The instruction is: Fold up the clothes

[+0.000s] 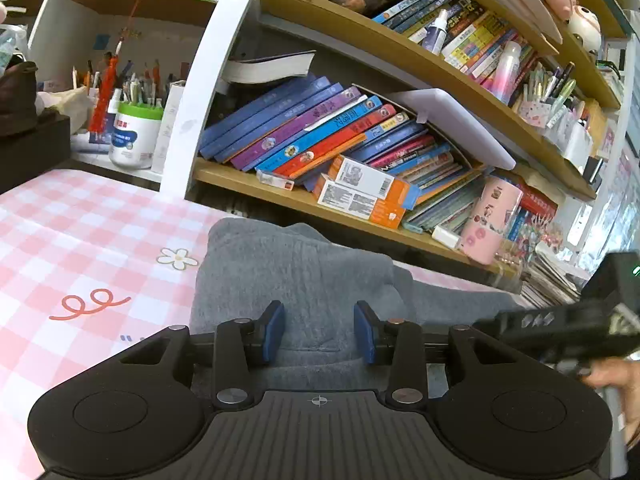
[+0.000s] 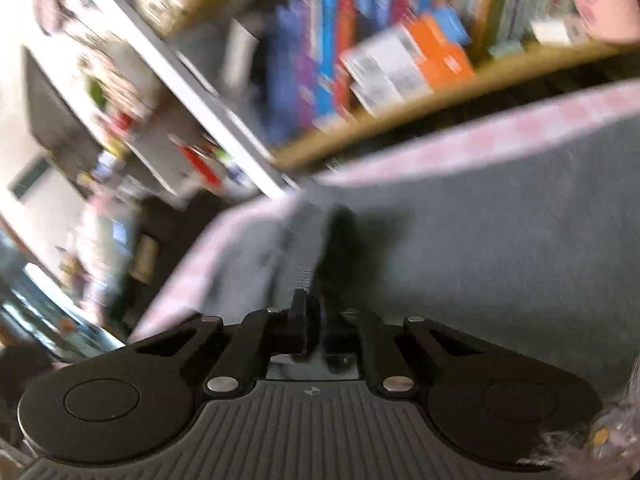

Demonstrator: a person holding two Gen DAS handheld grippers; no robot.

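While the left tongs (image 1: pixel 319 330) hover with their blue pads (image 1: pixel 273 330) apart, nothing sits between them, and the grey garment (image 1: pixel 296 280) lies directly below. It rests folded into a thick stack on the pink checked surface (image 1: pixel 80 248), near the far edge, just in front of the wooden bookshelf (image 1: pixel 304 200) with its leaning books (image 1: pixel 320 132). The right tongs (image 2: pixel 316 320) are together, clamped on a ribbed edge of the grey garment, which rises in a strip from the fingertips. The right wrist view is motion-blurred. The right-hand tool body (image 1: pixel 580 320) and a hand (image 1: pixel 616 380) show at the right edge.
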